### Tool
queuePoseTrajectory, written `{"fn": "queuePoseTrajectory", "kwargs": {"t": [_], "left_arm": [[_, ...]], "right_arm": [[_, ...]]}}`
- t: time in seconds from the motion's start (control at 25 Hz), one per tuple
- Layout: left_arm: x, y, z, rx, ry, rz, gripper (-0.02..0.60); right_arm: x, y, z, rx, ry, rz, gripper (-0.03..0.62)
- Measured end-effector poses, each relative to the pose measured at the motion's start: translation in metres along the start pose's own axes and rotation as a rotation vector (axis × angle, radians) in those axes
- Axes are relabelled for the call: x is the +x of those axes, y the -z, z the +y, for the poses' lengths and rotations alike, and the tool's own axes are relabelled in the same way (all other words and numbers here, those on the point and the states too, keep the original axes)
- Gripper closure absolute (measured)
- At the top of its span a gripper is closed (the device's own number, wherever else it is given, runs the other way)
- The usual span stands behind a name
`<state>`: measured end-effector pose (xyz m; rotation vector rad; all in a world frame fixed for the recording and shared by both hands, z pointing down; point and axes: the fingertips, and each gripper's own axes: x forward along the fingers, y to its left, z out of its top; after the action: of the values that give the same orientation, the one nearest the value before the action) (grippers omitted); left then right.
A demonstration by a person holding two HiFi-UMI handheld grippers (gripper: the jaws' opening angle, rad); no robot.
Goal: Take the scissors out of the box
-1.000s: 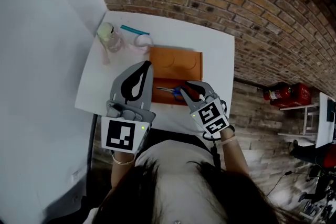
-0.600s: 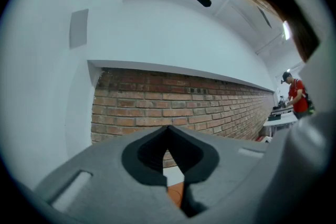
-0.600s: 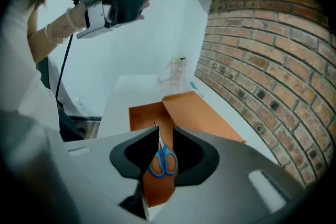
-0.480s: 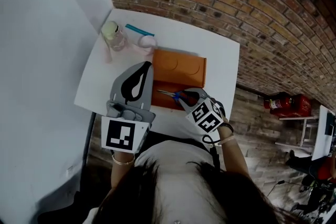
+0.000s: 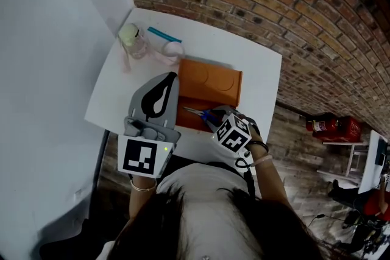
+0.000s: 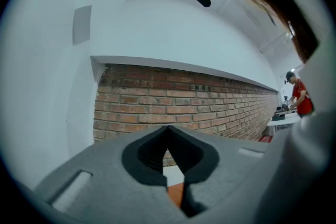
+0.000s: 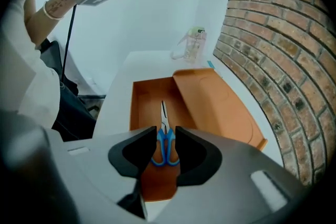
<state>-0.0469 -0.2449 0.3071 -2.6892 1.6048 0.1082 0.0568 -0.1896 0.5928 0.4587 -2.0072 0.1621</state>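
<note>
An orange box [image 5: 190,120] lies open on the white table [image 5: 256,70], its lid [image 5: 211,80] folded back toward the brick wall. Blue-handled scissors [image 5: 198,112] lie flat inside, blades pointing left. My right gripper [image 5: 216,120] tilts steeply down over the handles. Its jaws have just been opening and stand apart. In the right gripper view the scissors [image 7: 164,140] show through the gap of the right gripper [image 7: 166,131], untouched by the pads. My left gripper [image 5: 171,75] hovers level at the box's left, jaws shut and empty. The left gripper [image 6: 168,128] faces the brick wall.
A clear bottle with a pale cap [image 5: 131,39], a teal stick [image 5: 163,34] and a small white round thing [image 5: 173,48] sit at the table's far left corner. A white wall flanks the left. The brick wall [image 5: 292,3] runs behind. The table edge is near my body.
My right gripper has dropped and tipped downward over the scissors' handles, and its jaws have spread wider. The left gripper has barely shifted.
</note>
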Motion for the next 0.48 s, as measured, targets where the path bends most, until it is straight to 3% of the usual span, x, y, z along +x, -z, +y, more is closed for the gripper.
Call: {"fn": "queuePoseTrajectory", "kwargs": {"t": [0.48], "left_arm": [[0.007,0.015,0.007,-0.029,-0.029,0.028,0.58]], "right_arm": [[0.024,0.016,0.003,-0.051,-0.078,0.12,0.462]]}}
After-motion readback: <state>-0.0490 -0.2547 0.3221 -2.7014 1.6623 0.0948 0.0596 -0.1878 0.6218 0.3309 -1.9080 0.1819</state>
